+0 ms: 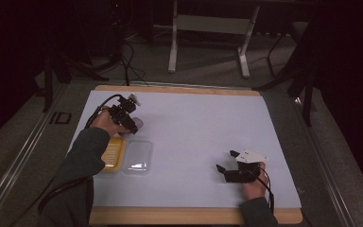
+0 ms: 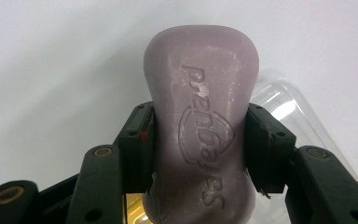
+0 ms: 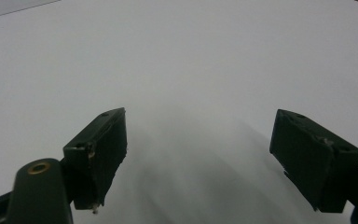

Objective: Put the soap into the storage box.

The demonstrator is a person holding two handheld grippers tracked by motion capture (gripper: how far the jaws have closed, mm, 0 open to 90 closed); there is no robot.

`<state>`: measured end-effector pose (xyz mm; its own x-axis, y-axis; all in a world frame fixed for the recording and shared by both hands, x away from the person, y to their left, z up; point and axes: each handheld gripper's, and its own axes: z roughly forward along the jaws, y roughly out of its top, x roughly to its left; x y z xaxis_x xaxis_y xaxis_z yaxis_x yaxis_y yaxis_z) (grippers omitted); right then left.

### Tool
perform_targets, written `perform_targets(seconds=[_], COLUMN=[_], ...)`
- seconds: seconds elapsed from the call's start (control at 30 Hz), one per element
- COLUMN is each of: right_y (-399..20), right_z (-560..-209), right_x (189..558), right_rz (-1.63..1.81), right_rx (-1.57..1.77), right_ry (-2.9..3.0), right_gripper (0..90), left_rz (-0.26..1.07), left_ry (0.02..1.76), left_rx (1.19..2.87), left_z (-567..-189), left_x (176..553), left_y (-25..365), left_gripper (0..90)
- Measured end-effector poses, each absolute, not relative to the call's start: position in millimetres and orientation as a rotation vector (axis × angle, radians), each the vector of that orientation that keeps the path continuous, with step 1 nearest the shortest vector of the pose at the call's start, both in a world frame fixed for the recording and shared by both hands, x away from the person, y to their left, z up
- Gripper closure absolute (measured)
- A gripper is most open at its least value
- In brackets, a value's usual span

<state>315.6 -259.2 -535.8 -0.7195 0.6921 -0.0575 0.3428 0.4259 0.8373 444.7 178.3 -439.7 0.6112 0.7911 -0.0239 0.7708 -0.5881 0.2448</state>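
Note:
A mauve bar of soap with embossed lettering sits between the jaws of my left gripper, pressed from both sides. In the high view the left gripper holds the soap a little above the white sheet, just behind a yellow soap-dish tray and its clear lid, which lie side by side. The clear lid also peeks out behind the soap. My right gripper rests low at the right of the sheet, jaws wide apart with nothing between them; its pads frame bare white surface.
A white sheet covers the wooden table. Beyond the far edge stand a white table frame and cables on the grey floor. Cables trail from both grippers.

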Motion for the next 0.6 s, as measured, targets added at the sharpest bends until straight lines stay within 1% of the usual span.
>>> perform_targets(seconds=[0.6], right_y=[-259], right_z=[-536], right_x=[316], right_rz=[1.208], right_rx=[0.881], right_ry=[2.29], right_gripper=[18.2], left_rz=[0.165], left_ry=[1.303], left_rx=[2.604], left_z=[-433], left_x=[426], left_y=[182], left_gripper=[49.5])
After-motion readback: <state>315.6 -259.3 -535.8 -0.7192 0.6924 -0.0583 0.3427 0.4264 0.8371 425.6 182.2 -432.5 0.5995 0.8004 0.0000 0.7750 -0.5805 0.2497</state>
